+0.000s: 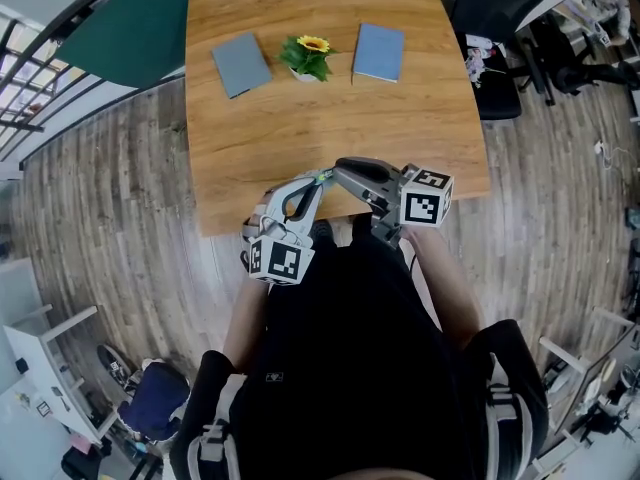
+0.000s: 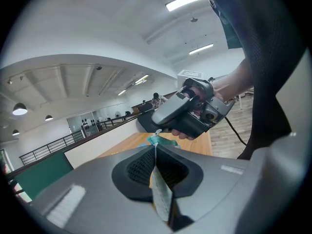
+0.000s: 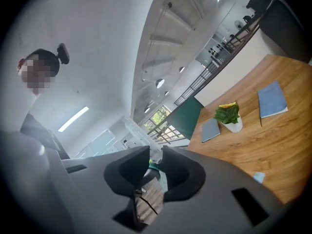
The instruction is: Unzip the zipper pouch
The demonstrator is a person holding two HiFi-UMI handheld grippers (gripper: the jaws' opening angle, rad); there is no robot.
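The zipper pouch (image 2: 161, 193) is held up in the air between the two grippers, just in front of the person's body, off the 6 o'clock edge of the counter (image 1: 300, 118). In the head view only a small teal bit of it shows where the two gripper tips meet. In the left gripper view it appears edge-on as a thin patterned sheet running away from the camera, and its teal zipper end is at the far tip.

The left gripper (image 2: 155, 149) has its fingers pressed together on that thin edge of the pouch, with no gap showing beside the sheet. In the head view it reaches in from 7 o'clock.

The right gripper (image 3: 156, 154) comes in from 4 o'clock, and its tip meets the left one at the teal end. Its fingers stand narrow, with a teal piece and a small pale tab caught in the slit between them. From the left gripper view, its tip sits right at the pouch's teal end, where a pale tab sticks up.

Well apart from the pouch, towards 12 o'clock, a potted sunflower (image 1: 308, 56) stands on the counter. A grey notebook (image 1: 241, 64) lies at about 11 o'clock and a blue notebook (image 1: 379, 52) at about 1 o'clock, one on each side of the pot.

A wood-plank floor (image 1: 110, 218) surrounds the counter. A black chair (image 1: 495, 28) stands at 2 o'clock, and a dark green panel (image 1: 130, 28) is at 10 o'clock.
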